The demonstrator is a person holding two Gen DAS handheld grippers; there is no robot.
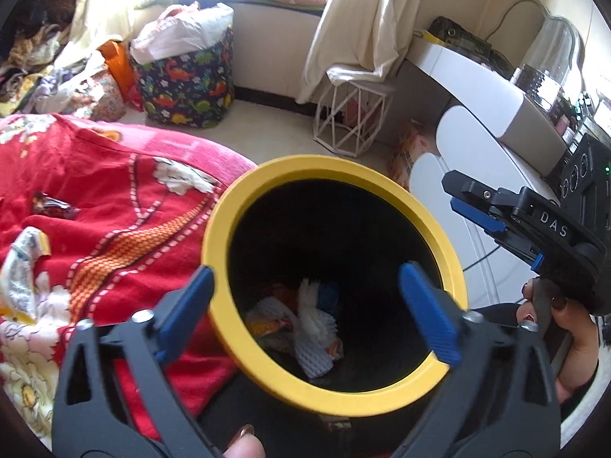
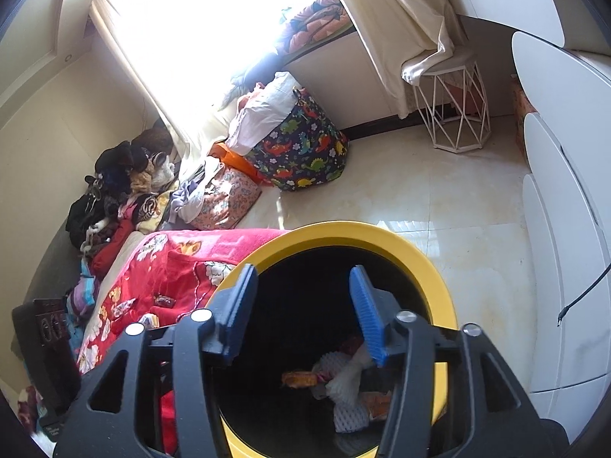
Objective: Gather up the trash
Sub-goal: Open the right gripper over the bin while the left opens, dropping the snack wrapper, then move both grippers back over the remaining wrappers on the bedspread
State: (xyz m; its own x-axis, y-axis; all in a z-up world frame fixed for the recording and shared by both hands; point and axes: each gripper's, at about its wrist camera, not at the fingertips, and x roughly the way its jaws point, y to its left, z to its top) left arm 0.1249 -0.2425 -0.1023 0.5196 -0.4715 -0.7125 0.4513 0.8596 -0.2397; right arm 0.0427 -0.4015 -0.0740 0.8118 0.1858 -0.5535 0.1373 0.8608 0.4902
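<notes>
Left hand-held gripper (image 1: 305, 305) open over bin (image 1: 244, 206); trash (image 1: 305, 328) inside dim.

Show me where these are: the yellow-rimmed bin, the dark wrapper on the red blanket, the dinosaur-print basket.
yellow-rimmed bin (image 1: 219, 229), left wrist view, left side of rim.
dark wrapper (image 1: 53, 206), left wrist view, its middle.
dinosaur-print basket (image 2: 305, 152), right wrist view, front wall.

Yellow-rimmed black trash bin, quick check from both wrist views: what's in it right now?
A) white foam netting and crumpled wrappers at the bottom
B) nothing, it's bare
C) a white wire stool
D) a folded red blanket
A: at the bottom of the yellow-rimmed black trash bin, white foam netting lies among crumpled orange wrappers, seen in both wrist views.
</notes>
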